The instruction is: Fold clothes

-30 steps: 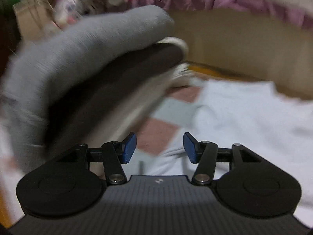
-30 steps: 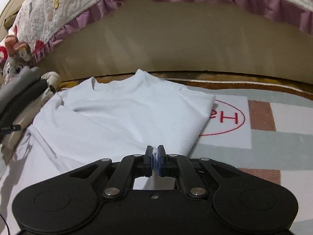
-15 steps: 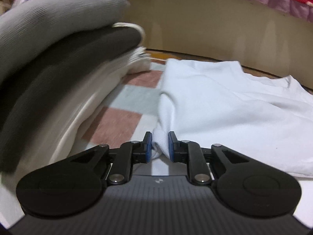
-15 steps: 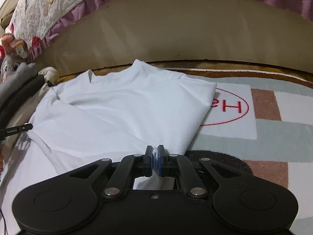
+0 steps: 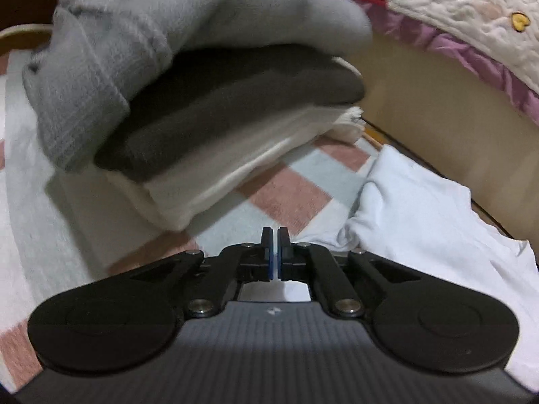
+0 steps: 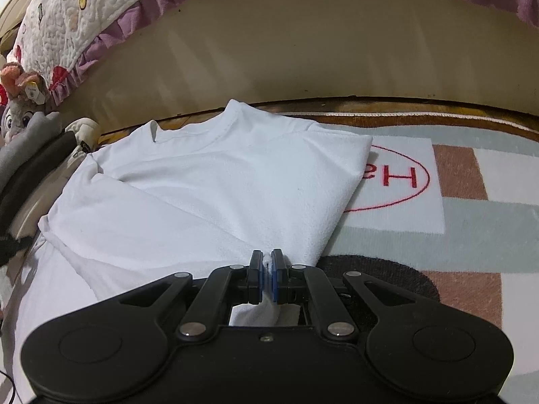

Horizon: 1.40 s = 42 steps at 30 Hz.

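Observation:
A white shirt (image 6: 219,181) lies partly folded on a checked rug (image 6: 471,222), collar toward the bed. My right gripper (image 6: 267,269) is shut on its near edge, and a pinch of white cloth shows between the pads. In the left wrist view the shirt (image 5: 421,208) spreads to the right and runs in behind the fingers. My left gripper (image 5: 275,256) is shut at the shirt's left edge, with white fabric visible under the jaws. Only a thin slit shows between its pads.
A stack of folded clothes (image 5: 202,84), grey on dark grey on white, looms close to the left gripper on its left. A beige bed base (image 6: 303,50) with a quilt (image 6: 84,17) rises behind the shirt. A plush toy (image 6: 17,114) sits at far left.
My left gripper went from open to shut on the shirt's left edge, then swung left toward the folded stack. The right gripper stayed shut on the shirt and barely moved.

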Motion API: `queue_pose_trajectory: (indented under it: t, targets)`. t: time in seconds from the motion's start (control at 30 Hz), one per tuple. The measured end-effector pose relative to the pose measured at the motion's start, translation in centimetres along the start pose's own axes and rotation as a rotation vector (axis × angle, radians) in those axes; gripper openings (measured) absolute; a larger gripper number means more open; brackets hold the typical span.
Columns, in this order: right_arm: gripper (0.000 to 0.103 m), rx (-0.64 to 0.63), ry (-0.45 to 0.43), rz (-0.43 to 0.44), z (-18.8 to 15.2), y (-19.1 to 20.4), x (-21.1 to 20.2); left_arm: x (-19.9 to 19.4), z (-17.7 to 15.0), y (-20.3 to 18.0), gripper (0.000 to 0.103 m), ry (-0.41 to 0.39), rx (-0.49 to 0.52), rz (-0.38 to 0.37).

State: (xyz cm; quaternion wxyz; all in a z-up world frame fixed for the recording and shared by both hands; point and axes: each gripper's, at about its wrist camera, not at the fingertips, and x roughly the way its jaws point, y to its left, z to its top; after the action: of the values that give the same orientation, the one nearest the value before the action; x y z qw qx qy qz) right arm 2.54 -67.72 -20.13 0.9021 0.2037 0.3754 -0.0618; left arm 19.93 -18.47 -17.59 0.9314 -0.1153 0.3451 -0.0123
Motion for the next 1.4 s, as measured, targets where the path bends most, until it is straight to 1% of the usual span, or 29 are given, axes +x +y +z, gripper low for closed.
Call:
queue_pose_trajectory:
  t: [0.03,0.1,0.17,0.2,0.23,0.27,0.3,0.37,0.4,0.43,0.47,0.5,0.57,0.6,0.63,0.67,0.77,0.83,0.93,0.97,1.0,1.07,1.1,1.13,1.17,1.23,1.3,1.33,1.4]
  targets:
    - [0.006,0.002,0.000,0.000,0.0,0.0,0.0,-0.1,0.3,-0.4,0.003,-0.008,0.018,-0.022]
    - [0.006,0.001,-0.008,0.000,0.1,0.1,-0.2,0.1,1.3,-1.9,0.005,0.000,0.040,-0.102]
    - [0.007,-0.011,-0.026,0.006,0.3,0.5,-0.7,0.4,2.1,-4.0,0.010,0.005,0.074,-0.184]
    - [0.007,-0.021,-0.041,0.019,0.5,0.7,-1.2,0.8,2.5,-5.2,0.019,0.013,0.097,-0.219]
    - [0.007,-0.032,-0.063,0.035,0.7,1.0,-1.8,1.7,3.0,-6.7,0.034,0.034,0.131,-0.254]
    - [0.007,-0.041,-0.078,0.047,0.9,1.2,-2.2,2.7,3.5,-8.2,0.040,0.055,0.163,-0.282]
    - [0.007,-0.050,-0.091,0.058,1.1,1.4,-2.6,3.9,3.8,-9.4,0.042,0.075,0.190,-0.283]
    - [0.007,-0.059,-0.103,0.073,1.1,1.6,-2.9,6.3,4.3,-12.0,0.043,0.115,0.247,-0.274]
    - [0.007,-0.060,-0.103,0.079,1.1,1.6,-2.8,7.4,4.2,-13.0,0.044,0.128,0.291,-0.225]
    - [0.007,-0.061,-0.099,0.082,0.9,1.5,-2.6,8.6,4.1,-14.1,0.048,0.139,0.337,-0.177]
    - [0.007,-0.062,-0.094,0.086,0.8,1.5,-2.4,9.8,3.9,-15.0,0.050,0.145,0.391,-0.142]
    - [0.007,-0.062,-0.091,0.090,0.7,1.4,-2.2,10.3,3.6,-15.2,0.051,0.140,0.419,-0.126]
    - [0.007,-0.056,-0.090,0.103,0.6,1.3,-1.9,11.3,3.1,-15.6,0.044,0.129,0.474,-0.095]
    - [0.007,-0.053,-0.093,0.114,0.6,1.2,-2.0,11.7,2.9,-15.8,0.011,0.124,0.503,-0.082]
    - [0.007,-0.053,-0.099,0.125,0.6,1.2,-2.0,11.5,2.9,-15.9,0.004,0.119,0.535,-0.083]
    - [0.007,-0.058,-0.105,0.131,0.6,1.2,-2.1,11.3,3.0,-15.9,0.004,0.112,0.554,-0.087]
    - [0.006,-0.076,-0.117,0.120,1.0,1.5,-2.8,9.8,4.3,-15.0,0.003,0.061,0.477,-0.133]
    - [0.006,-0.097,-0.134,0.084,1.7,2.3,-3.8,9.0,5.4,-14.4,0.003,0.015,0.420,-0.164]
    - [0.006,-0.132,-0.244,0.088,2.8,3.2,-5.3,8.5,7.3,-13.5,0.003,-0.063,0.329,-0.193]
    - [0.006,-0.135,-0.271,0.080,3.0,3.2,-5.5,8.9,7.8,-13.1,0.003,-0.068,0.291,-0.203]
    - [0.006,-0.117,-0.277,0.053,2.8,2.7,-5.0,9.4,8.1,-12.8,0.003,-0.068,0.259,-0.210]
    - [0.006,-0.082,-0.289,-0.002,2.4,1.7,-4.0,11.3,7.7,-12.7,0.005,-0.036,0.251,-0.194]
    - [0.024,-0.064,-0.295,-0.029,2.2,1.2,-3.6,11.9,7.4,-12.8,0.008,-0.006,0.260,-0.166]
    - [0.046,-0.046,-0.301,-0.056,2.0,0.7,-3.1,12.3,7.1,-12.9,0.015,0.022,0.265,-0.137]
    - [0.049,-0.028,-0.307,-0.083,1.9,0.2,-2.6,12.2,6.8,-12.7,0.018,0.040,0.251,-0.113]
    - [0.048,0.012,-0.313,-0.121,1.5,-0.8,-1.8,10.7,6.0,-11.7,0.032,0.028,0.199,-0.161]
    - [0.048,0.093,-0.279,-0.065,1.7,-2.1,-1.9,9.5,5.0,-10.7,0.033,0.042,0.174,-0.195]
    - [0.048,0.130,-0.262,-0.013,1.9,-2.4,-2.0,9.0,4.5,-10.3,0.033,0.060,0.174,-0.202]
    - [0.048,0.158,-0.232,0.109,2.1,-2.4,-2.1,8.2,3.4,-9.6,0.033,0.086,0.213,-0.152]
